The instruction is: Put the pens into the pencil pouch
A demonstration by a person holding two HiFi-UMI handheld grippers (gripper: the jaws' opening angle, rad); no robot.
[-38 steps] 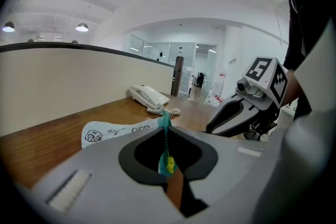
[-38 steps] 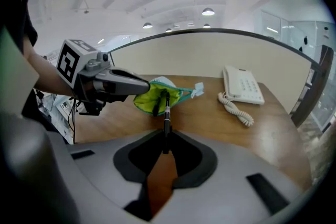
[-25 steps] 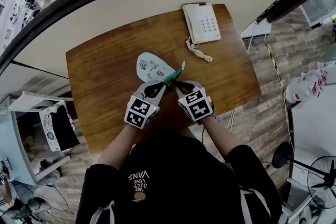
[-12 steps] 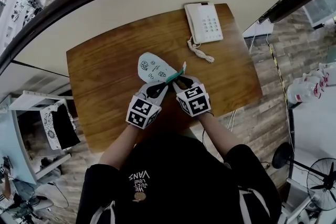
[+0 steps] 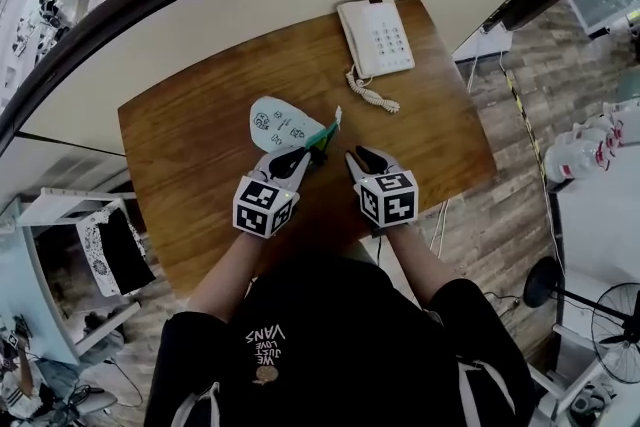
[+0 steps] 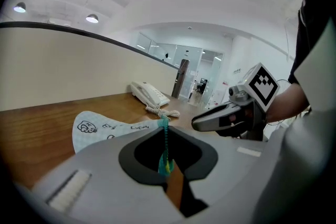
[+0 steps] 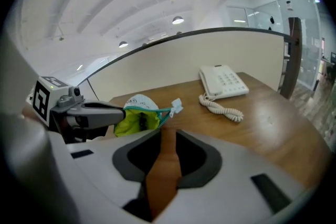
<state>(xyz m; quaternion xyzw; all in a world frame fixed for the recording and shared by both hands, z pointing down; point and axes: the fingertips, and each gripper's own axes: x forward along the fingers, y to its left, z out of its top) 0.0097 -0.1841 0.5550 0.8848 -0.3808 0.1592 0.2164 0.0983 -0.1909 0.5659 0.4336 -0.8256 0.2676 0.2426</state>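
The pale pencil pouch (image 5: 277,122) with doodle print lies mid-table, its near end lifted. My left gripper (image 5: 304,158) is shut on its teal zipper edge (image 6: 166,144). In the right gripper view the pouch mouth (image 7: 132,120) gapes, showing yellow-green lining and a small dark thing inside; the zipper pull (image 7: 176,107) sticks out to the right. My right gripper (image 5: 357,155) hovers to the right of the pouch, apart from it, jaws a little apart with only bare wood between them. No loose pen shows on the table.
A white desk phone (image 5: 377,37) with a coiled cord (image 5: 370,95) sits at the far right of the wooden table (image 5: 190,165). A curved cream partition rises behind the table's far edge. Floor and a fan lie to the right.
My right gripper has drawn back from the pouch mouth and shifted right, rolling as it went. The left gripper keeps its hold on the pouch edge.
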